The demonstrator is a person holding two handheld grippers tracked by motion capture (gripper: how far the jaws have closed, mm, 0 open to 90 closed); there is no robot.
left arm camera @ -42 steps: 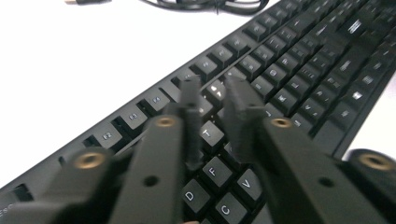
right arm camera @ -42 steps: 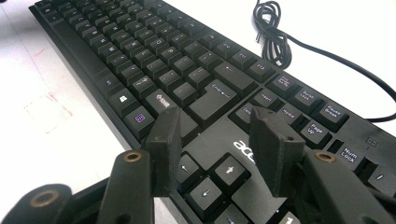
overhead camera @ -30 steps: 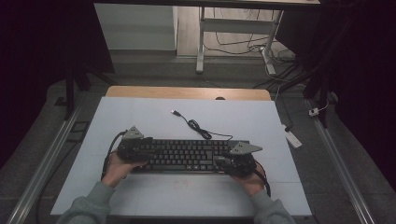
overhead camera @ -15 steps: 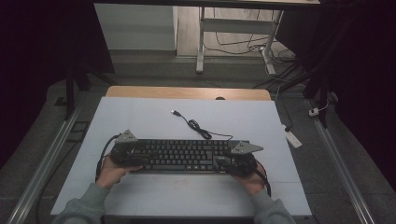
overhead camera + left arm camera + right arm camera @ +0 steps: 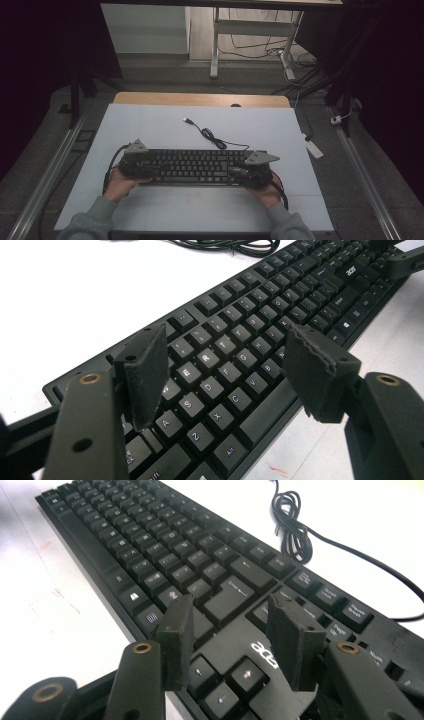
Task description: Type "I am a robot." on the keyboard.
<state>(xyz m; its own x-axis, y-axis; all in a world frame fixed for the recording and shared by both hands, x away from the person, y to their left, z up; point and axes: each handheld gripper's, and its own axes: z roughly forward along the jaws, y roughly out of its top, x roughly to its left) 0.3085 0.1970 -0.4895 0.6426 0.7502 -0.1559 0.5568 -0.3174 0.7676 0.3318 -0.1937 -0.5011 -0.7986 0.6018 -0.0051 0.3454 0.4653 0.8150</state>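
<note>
A black keyboard (image 5: 195,167) lies flat near the front of the white table (image 5: 250,125). Its cable (image 5: 210,136) curls away behind it and ends in a loose USB plug (image 5: 187,120). My left gripper (image 5: 150,172) is at the keyboard's left end. Its jaws have just been opening, and in the left gripper view (image 5: 227,360) they stand wide above the letter keys (image 5: 260,305), gripping nothing. My right gripper (image 5: 236,172) hovers open over the keyboard's right end, and in the right gripper view (image 5: 230,617) its pads sit above the arrow keys (image 5: 245,675).
A strip of wooden tabletop (image 5: 200,99) shows behind the white surface. Metal rails (image 5: 45,185) run along both sides. A white power strip (image 5: 314,148) lies on the floor at the right. Bare white surface stretches behind the cable and in front of the keyboard.
The left gripper has shifted slightly left at the keyboard's end. The keyboard, its cable and the right gripper have stayed put.
</note>
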